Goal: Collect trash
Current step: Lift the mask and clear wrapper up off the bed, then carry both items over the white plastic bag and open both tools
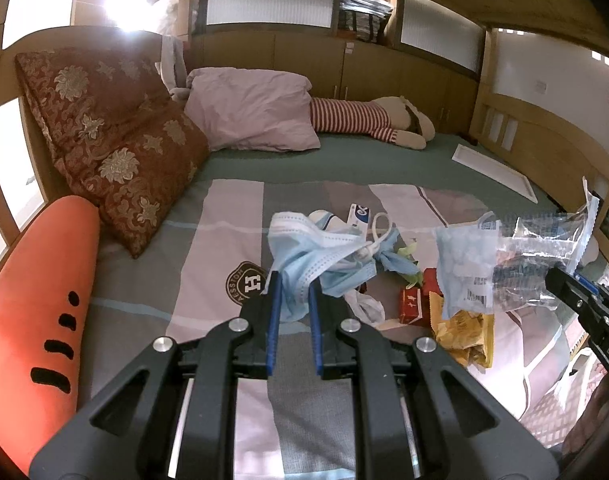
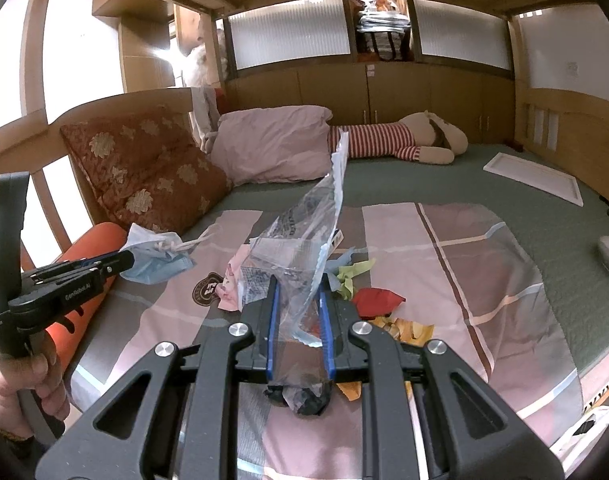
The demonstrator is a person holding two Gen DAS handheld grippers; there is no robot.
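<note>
My left gripper (image 1: 294, 280) is shut on a bundle of crumpled blue face masks (image 1: 316, 248) and holds it above the striped bedspread (image 1: 208, 280); it also shows in the right wrist view (image 2: 156, 260). My right gripper (image 2: 298, 292) is shut on a clear plastic bag (image 2: 304, 240) that sticks up above the bed; the bag also shows in the left wrist view (image 1: 544, 248). Loose trash lies on the bedspread: a red wrapper (image 2: 378, 300), a yellow snack bag (image 1: 464, 332), green paper scraps (image 2: 354, 274), a red box (image 1: 414, 304).
A patterned brown cushion (image 1: 116, 152), a pink pillow (image 1: 256, 116) and a striped plush toy (image 1: 368, 120) lie at the bed's far end. An orange carrot plush (image 1: 36, 312) lies along the left rail. A white frame (image 2: 536, 178) lies at the right on the green sheet.
</note>
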